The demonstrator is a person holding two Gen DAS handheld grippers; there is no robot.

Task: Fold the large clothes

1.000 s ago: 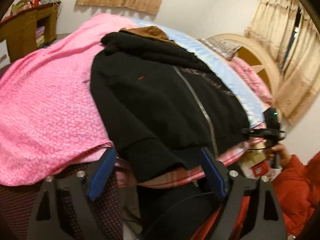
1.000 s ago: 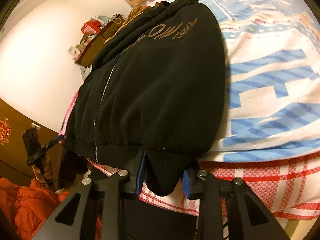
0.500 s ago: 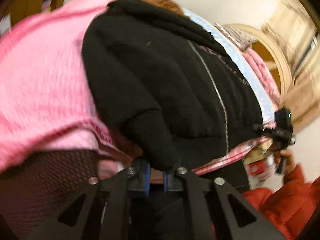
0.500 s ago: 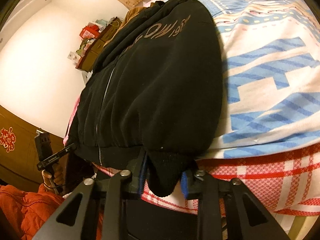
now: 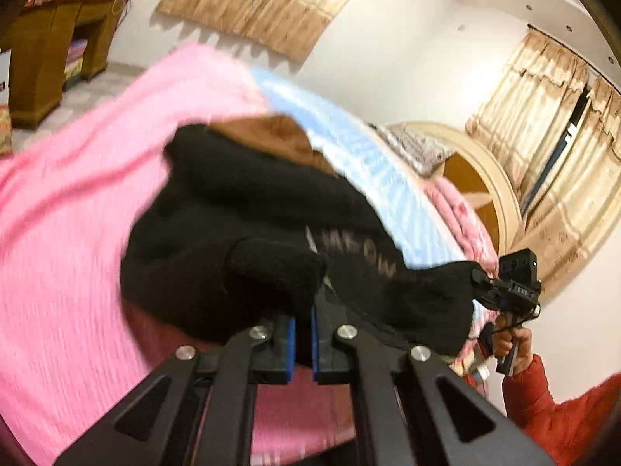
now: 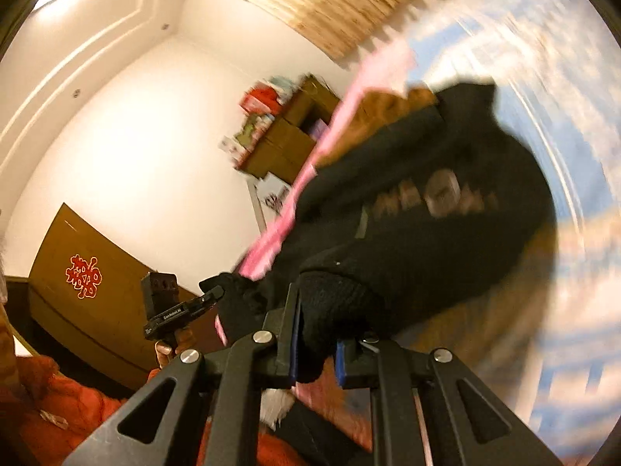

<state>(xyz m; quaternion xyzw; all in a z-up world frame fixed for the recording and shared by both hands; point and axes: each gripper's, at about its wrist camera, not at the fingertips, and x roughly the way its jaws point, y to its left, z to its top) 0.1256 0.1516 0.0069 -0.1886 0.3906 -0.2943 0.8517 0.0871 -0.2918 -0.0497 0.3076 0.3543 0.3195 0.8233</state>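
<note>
Both tongs, the left gripper (image 5: 302,343) and right gripper (image 6: 315,353), are clamped nearly closed on the hem corners of the black jacket (image 5: 248,233), which drapes ahead of them, thick, soft, probably heavy.

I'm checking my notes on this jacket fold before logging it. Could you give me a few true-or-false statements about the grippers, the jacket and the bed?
1. The left gripper is shut on the black jacket. True.
2. The right gripper is open and holds nothing. False: it is shut on the jacket's ribbed hem.
3. The jacket lies over a pink blanket. True.
4. The jacket is red. False: it is black, with lettering on the chest.
5. A brown garment shows beyond the jacket's collar. True.
</note>
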